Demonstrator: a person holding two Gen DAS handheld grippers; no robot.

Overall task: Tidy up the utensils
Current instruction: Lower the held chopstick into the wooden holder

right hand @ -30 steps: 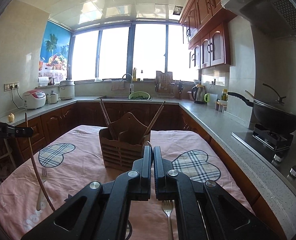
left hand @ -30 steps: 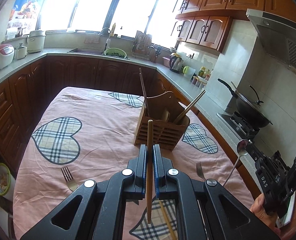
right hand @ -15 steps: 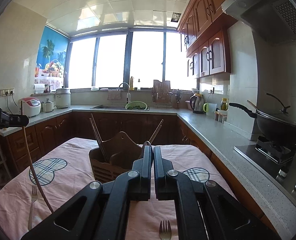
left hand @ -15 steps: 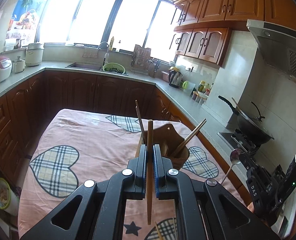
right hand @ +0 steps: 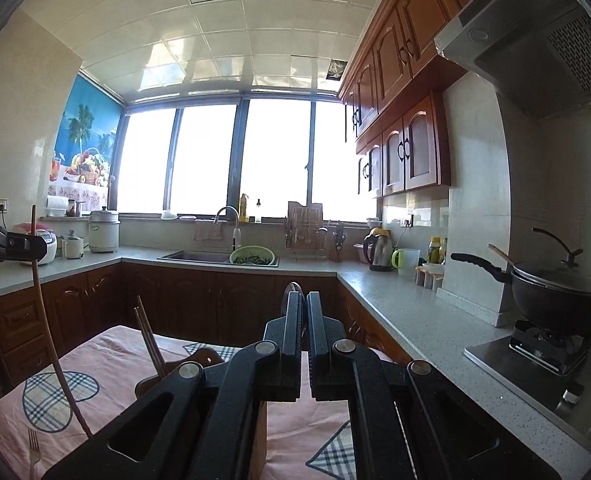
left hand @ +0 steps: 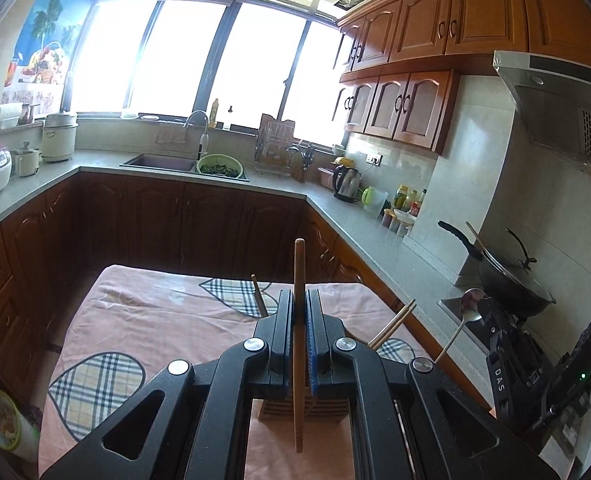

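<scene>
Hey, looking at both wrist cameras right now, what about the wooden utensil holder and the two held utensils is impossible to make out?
- Slatted wooden utensil holder: its compartments, in both views; the black gripper bodies cover them.
- Metal spoon in the right gripper: in the right wrist view only the bowl tip peeks above the shut jaws.
- Wooden chopstick in the left gripper: how far it hangs above the holder; neither view shows it.

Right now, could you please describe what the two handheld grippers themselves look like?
Both are matte black plastic. The left gripper has flat parallel fingers with blue ribbed pads and silver round pivot bolts on angular linkage arms with cut-outs. The right gripper matches; its body reads "DAS" in white.
</scene>
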